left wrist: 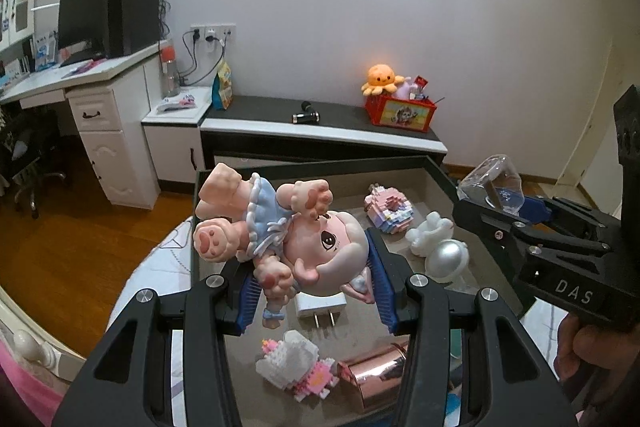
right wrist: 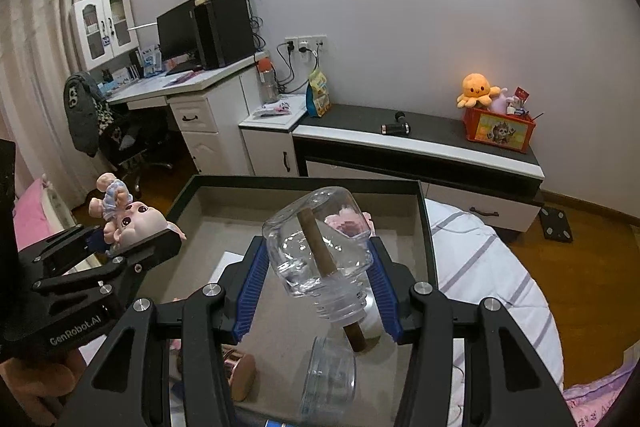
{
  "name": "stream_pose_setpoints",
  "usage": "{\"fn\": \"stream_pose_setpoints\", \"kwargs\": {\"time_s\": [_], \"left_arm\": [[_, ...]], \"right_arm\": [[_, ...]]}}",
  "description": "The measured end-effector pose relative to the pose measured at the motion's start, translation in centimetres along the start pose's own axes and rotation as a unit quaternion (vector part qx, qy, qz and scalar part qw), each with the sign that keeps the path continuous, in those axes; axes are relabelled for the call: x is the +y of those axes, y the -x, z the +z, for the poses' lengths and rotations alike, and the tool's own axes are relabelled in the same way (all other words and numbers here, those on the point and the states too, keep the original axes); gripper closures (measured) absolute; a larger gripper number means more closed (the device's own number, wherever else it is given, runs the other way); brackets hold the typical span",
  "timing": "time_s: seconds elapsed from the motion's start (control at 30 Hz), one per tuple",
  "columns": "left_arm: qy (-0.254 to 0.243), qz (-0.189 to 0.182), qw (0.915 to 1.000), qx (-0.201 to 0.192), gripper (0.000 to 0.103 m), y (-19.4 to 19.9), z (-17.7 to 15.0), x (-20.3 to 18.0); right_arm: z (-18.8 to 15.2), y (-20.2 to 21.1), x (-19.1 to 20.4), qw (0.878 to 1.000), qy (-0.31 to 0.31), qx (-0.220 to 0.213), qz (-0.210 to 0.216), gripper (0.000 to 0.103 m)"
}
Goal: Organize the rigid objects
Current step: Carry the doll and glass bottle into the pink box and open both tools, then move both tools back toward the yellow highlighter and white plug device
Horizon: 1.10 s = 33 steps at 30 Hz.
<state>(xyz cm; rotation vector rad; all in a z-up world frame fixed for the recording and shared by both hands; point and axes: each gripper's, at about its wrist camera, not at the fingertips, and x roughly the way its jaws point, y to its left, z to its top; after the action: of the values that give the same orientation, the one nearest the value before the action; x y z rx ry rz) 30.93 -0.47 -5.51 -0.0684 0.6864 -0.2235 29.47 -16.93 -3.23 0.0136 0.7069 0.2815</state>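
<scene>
Right now we are mid-carry above the dark tray (left wrist: 400, 165). Our left gripper (left wrist: 316, 291) is clamped on the pink doll (left wrist: 288, 231), held head-down over the tray's near edge; our right gripper (right wrist: 316, 279) is clamped on a clear glass bottle (right wrist: 316, 251) with a brown stick inside, over the tray's middle. Both point downward at a slant. Next we judge each needs a free spot to be set down without knocking the small toys.

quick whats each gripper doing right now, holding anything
Left gripper: closed on the pink doll in a blue dress, lifted over the tray.
Right gripper: closed on the clear glass bottle with a brown stick inside.
</scene>
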Motion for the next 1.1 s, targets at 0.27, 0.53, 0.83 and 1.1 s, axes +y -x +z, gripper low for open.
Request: {"fn": "stream_pose_setpoints", "kwargs": {"time_s": [0.27, 0.53, 0.83, 1.1], "left_arm": [[-0.004, 0.009, 0.9996, 0.025, 0.055, -2.4, -0.2, -0.1], [-0.008, 0.064, 0.9979, 0.004, 0.008, -0.6, -0.2, -0.3], [-0.012, 0.098, 0.9950, -0.013, 0.000, 3.8, -0.2, -0.2], [-0.018, 0.106, 0.9937, -0.031, 0.000, 7.5, -1.2, -0.5]], "right_arm": [[-0.1, -2.3, -0.7, 1.000, -0.005, 0.017, -0.010, 0.051], [-0.7, -2.4, -1.5, 0.999, -0.028, 0.024, -0.003, 0.019], [-1.5, 0.1, -2.0, 0.997, -0.066, 0.017, -0.020, 0.000], [-2.8, 3.9, -1.6, 0.997, -0.073, -0.006, -0.010, 0.000]]}}
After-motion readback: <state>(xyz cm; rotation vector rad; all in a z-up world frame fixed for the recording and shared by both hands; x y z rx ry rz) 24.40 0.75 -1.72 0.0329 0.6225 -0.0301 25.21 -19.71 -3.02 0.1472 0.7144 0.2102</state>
